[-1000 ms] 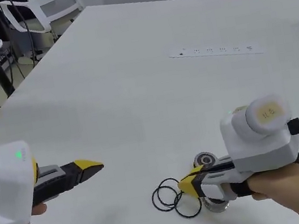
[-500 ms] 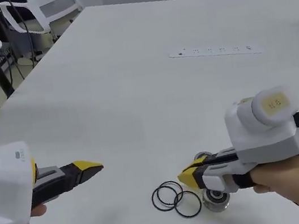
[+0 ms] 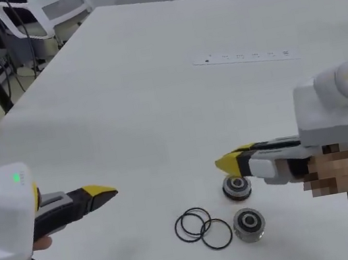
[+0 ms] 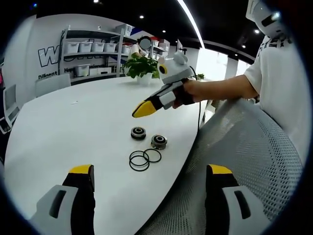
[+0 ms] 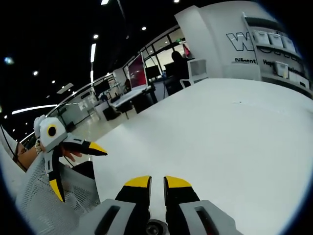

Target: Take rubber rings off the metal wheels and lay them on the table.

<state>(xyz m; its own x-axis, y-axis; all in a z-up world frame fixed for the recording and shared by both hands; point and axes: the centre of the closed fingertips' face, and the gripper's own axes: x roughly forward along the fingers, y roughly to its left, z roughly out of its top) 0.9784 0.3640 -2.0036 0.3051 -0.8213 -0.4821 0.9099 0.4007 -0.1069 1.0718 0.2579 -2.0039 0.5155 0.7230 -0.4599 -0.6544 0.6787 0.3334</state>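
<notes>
Head view shows a white table [image 3: 151,74]. At near left the left gripper [image 4: 149,171] has its jaws wide and empty. The right gripper [image 3: 226,160], jaws almost together and empty, hovers above the far wheel [image 3: 237,187]. The black rings [image 3: 202,226] lie just left of the near wheel [image 3: 248,222].

The left gripper [image 3: 122,241] and right gripper [image 3: 227,160] share white housings and black jaws tipped yellow, a green light [image 3: 16,177] glowing behind the left's jaws; the person wears a white short-sleeved shirt [image 4: 266,73].
</notes>
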